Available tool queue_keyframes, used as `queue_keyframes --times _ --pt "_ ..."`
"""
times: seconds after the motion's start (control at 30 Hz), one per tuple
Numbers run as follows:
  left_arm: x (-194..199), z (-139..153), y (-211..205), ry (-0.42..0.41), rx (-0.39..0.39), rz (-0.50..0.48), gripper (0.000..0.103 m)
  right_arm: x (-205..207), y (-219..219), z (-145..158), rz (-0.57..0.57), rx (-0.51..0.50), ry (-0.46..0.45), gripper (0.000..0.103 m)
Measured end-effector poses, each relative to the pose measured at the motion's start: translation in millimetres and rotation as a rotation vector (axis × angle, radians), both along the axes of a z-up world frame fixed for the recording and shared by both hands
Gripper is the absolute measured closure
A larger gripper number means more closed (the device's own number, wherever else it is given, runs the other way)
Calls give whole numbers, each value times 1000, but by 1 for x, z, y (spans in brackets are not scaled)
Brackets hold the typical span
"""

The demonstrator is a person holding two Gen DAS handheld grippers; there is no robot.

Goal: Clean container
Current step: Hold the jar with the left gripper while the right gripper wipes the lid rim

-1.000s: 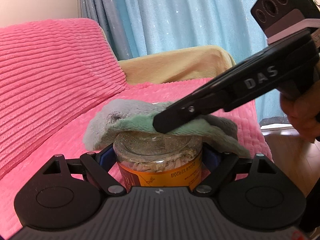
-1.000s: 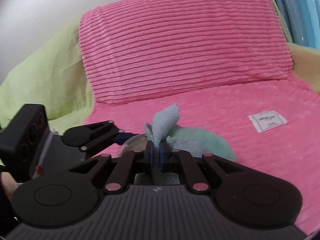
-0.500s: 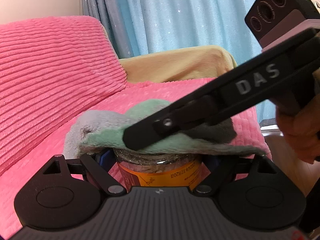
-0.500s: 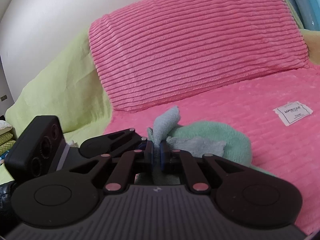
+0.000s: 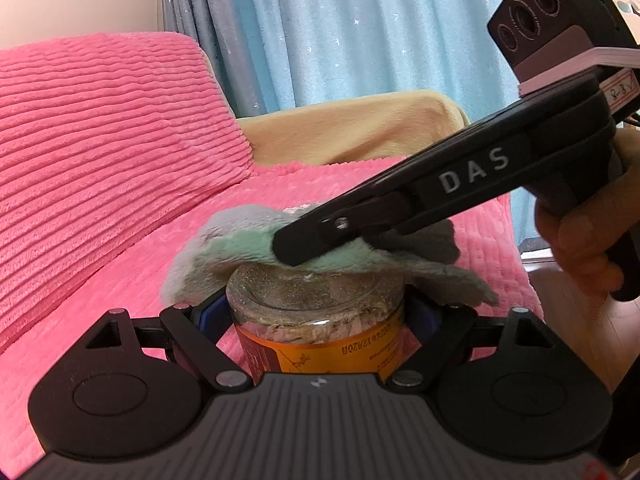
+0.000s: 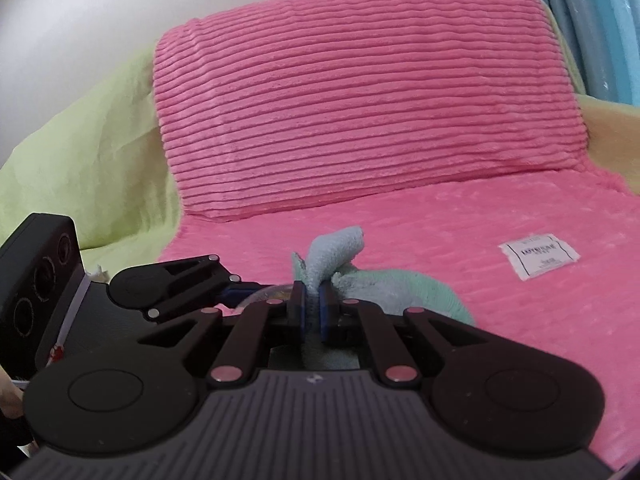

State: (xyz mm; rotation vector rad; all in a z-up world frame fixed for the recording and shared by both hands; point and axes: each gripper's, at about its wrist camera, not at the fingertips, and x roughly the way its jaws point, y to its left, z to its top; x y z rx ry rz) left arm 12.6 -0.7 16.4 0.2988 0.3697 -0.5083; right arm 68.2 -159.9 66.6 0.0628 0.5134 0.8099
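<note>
Here the pink sofa (image 5: 120, 152) takes up most of what I see, its ribbed back cushion (image 6: 360, 96) behind and the seat below, and I work over the seat so anything that slips lands soft. The jar (image 5: 316, 320), which is the container to be cleaned, sits upright between the fingers of my left hand-held gripper (image 5: 316, 312); its jaws are closed against the jar's sides just under the lid, so the jar cannot turn or tip while I rub. My right hand-held gripper (image 6: 312, 312) comes in from the side and slants down, its jaws narrow and pinched on a fold of the cloth (image 5: 256, 244). The rest of the green and grey cloth drapes over the jar's dusty top, so I judge the wiping of the lid is under way. A small white label (image 6: 538, 255) lies on the seat, well apart.
</note>
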Motion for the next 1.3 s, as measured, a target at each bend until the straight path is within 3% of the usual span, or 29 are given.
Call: queue_keyframes --times 0.23,0.43,0.67,0.87,1.17,1.3 --pt "-4 2 -4 8 3 4 17 -11 -7 0 25 48 63 98" --pt "0 5 -2 33 -1 8 16 -1 -14 -6 60 170 162 98" --pt "9 10 -9 86 25 24 14 7 -49 2 -110 238 109 98" --pt "13 10 -13 112 14 28 17 15 -64 1 -189 218 90 98" --pt "36 12 -33 28 -71 90 17 29 -87 -3 -331 188 44 98" --pt "34 6 -30 57 -66 99 17 33 -93 -4 -357 201 51 98"
